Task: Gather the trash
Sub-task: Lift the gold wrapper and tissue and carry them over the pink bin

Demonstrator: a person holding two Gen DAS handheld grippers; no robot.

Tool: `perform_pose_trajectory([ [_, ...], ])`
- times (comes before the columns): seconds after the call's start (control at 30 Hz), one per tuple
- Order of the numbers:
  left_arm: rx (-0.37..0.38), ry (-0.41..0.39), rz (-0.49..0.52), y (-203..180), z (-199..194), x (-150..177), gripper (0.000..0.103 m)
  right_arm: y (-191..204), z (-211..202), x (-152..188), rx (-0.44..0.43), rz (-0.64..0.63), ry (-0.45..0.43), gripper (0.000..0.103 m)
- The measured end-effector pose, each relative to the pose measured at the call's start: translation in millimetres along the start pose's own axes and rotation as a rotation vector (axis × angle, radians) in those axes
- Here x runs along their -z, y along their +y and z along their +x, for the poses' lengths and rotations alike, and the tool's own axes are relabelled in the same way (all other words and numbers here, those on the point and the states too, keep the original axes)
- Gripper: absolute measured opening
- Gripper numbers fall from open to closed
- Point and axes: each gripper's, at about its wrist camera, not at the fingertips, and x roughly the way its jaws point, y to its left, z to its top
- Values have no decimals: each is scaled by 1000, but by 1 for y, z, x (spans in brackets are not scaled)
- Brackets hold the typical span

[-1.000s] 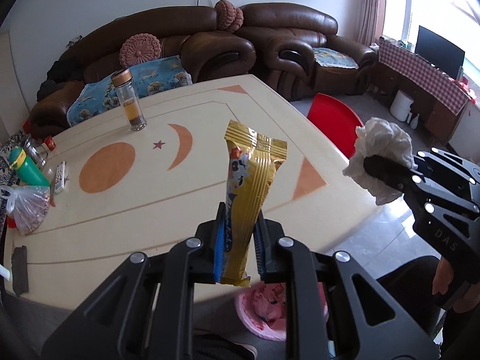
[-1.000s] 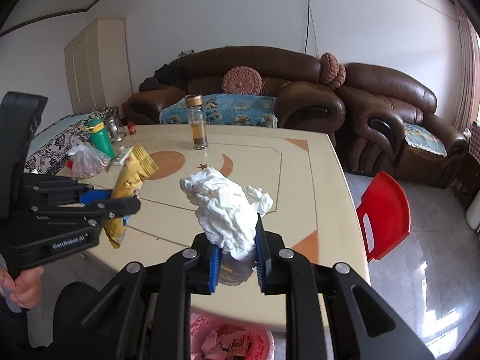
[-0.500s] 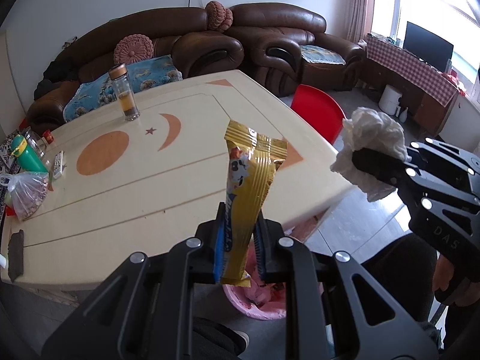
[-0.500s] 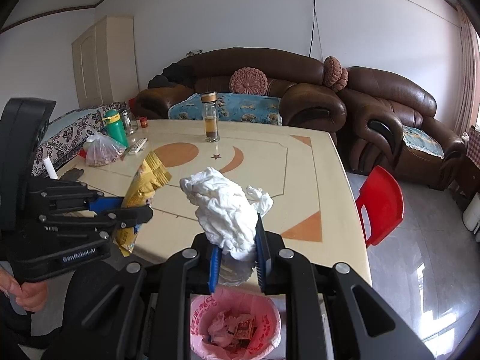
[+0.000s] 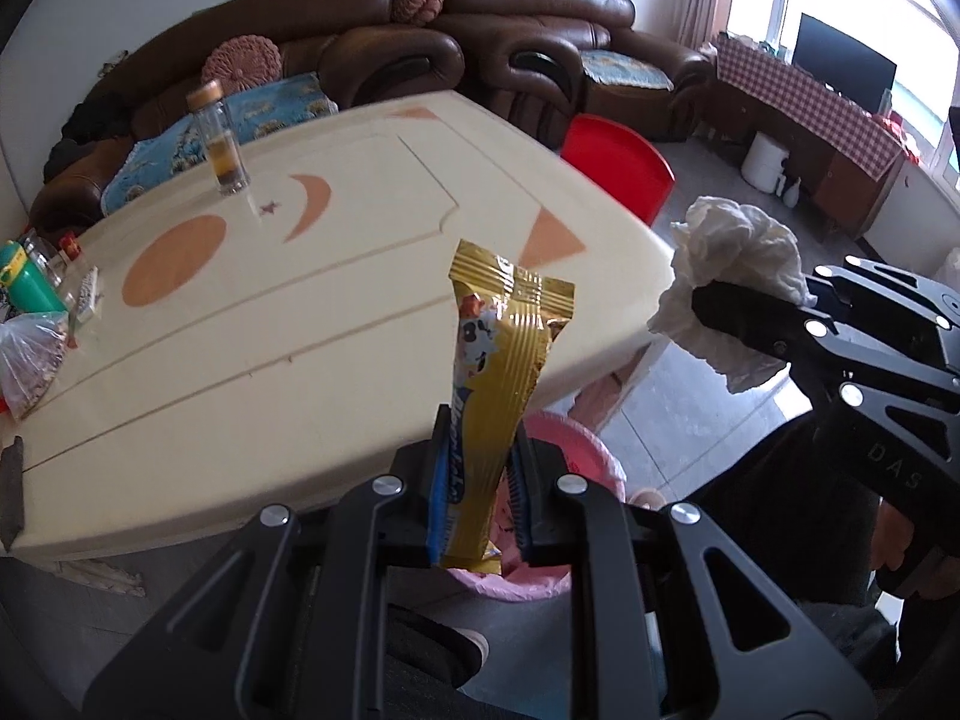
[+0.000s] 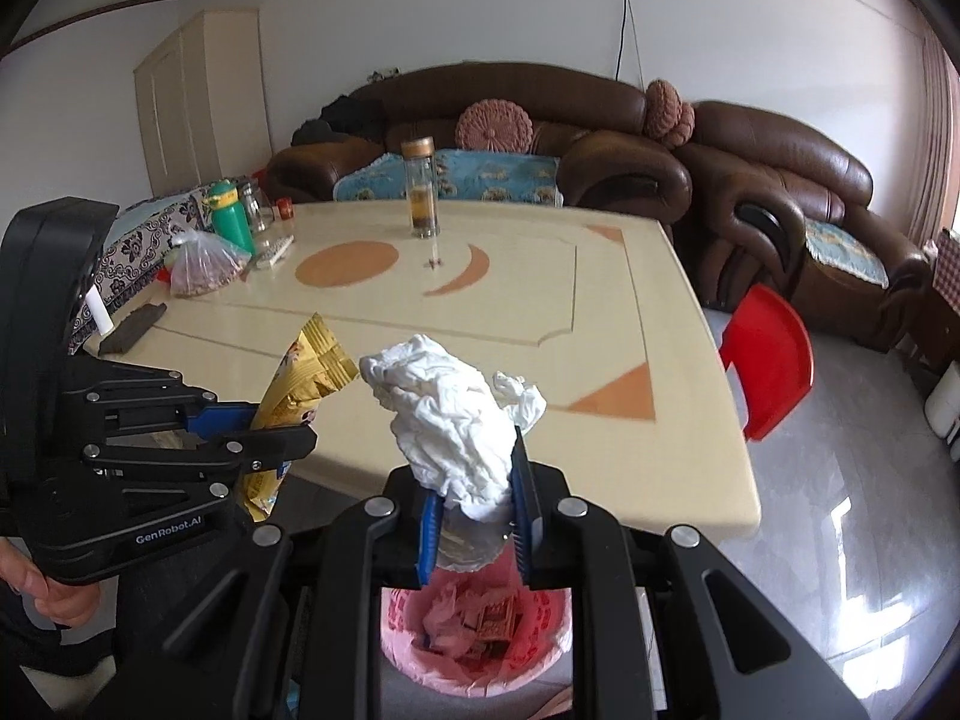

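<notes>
My left gripper [image 5: 478, 480] is shut on a gold snack wrapper [image 5: 501, 372], held upright off the table's near edge; it also shows in the right wrist view [image 6: 300, 396]. My right gripper [image 6: 474, 510] is shut on a crumpled white tissue [image 6: 450, 414], which also shows in the left wrist view [image 5: 732, 276]. A pink-lined trash bin [image 6: 480, 630] with wrappers inside stands on the floor right below the tissue; its rim shows behind the wrapper in the left wrist view [image 5: 576, 438].
The cream table [image 6: 540, 324] holds a glass jar [image 6: 420, 192], a green bottle [image 6: 231, 216], a bag of nuts [image 6: 201, 267], a remote [image 6: 273, 252] and a dark object [image 6: 132, 327]. A red chair [image 6: 771, 360] stands right. Brown sofas line the wall.
Both grippers have pulled back from over the table and now hang beyond its near edge, above the pink bin. Both still hold their trash.
</notes>
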Motion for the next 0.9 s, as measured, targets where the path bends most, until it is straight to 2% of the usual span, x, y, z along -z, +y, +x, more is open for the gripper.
perform_pose_trajectory([
  [0.9, 106, 267, 67, -20, 124, 58, 18, -22, 103, 94, -36, 110, 287, 19],
])
